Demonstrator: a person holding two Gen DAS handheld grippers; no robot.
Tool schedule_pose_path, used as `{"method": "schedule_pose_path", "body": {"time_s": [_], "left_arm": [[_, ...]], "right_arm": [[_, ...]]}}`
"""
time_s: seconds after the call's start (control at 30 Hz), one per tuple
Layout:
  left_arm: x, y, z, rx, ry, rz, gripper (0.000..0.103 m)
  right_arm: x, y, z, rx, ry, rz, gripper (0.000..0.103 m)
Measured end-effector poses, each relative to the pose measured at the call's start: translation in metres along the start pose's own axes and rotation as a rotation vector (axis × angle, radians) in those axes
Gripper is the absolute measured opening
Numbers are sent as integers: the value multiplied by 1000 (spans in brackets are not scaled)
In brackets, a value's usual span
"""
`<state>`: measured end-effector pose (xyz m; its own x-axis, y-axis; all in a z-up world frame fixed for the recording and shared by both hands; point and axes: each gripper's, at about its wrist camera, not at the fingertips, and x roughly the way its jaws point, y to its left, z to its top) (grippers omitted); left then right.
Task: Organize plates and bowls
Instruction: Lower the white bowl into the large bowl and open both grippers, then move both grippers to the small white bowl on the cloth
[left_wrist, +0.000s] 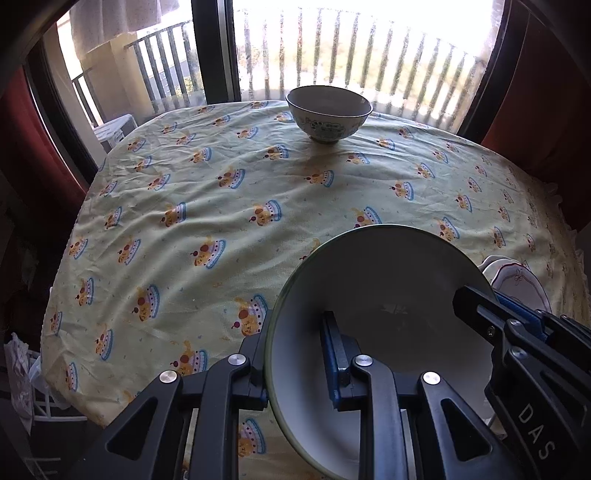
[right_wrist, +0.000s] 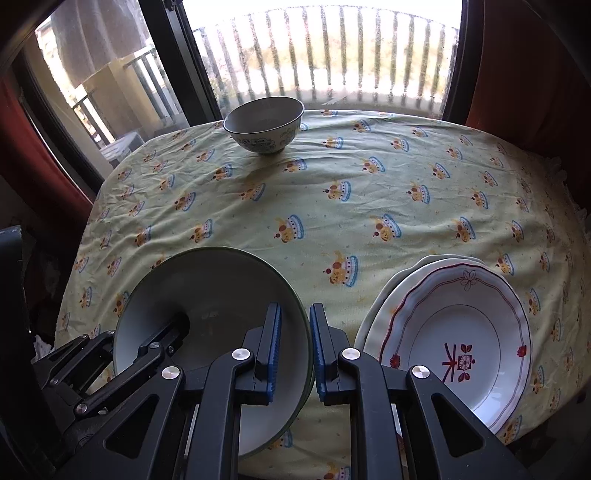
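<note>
Tilting green-rimmed plate (right_wrist: 207, 295), pale inside, clamped by both grippers.

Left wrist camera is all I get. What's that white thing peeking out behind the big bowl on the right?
Observer: A plate, white with a wavy red line round its edge and a red flower mark in the middle.
Operator: Is it just one?
Observer: No, it lies on at least one cream plate, whose edge peeks out on its far left side.
Operator: Is the other gripper really holding my bowl?
Observer: Yes. The right gripper pinches the rim of the big bowl, with one of its fingers inside and one outside.
</note>
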<state>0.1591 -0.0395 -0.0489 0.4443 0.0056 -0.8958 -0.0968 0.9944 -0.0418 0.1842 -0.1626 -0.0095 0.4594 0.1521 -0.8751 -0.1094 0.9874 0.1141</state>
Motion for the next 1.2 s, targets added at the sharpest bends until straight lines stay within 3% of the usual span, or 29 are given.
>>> {"method": "schedule_pose_path", "body": {"time_s": [0.4,0.87,0.97,1.07,1.13,1.2], "left_arm": [[15,1,-10,-25,69,28,21],[28,-4,-8,34,80,15,24],[28,-2,-8,53,91,-35,32],[24,0,-9,58,94,-69,46],[22,0,-9,69,96,-77,68],[18,1,-9,98,93,-88,70]], "right_arm": [[16,4,-5,-16,36,32,19],[23,1,-12,21,-4,-46,22],[22,4,-13,36,-7,-58,26],[21,6,-14,62,16,-46,43],[18,9,-15,80,23,-44,61],[13,11,-17,82,19,-73,66]]}}
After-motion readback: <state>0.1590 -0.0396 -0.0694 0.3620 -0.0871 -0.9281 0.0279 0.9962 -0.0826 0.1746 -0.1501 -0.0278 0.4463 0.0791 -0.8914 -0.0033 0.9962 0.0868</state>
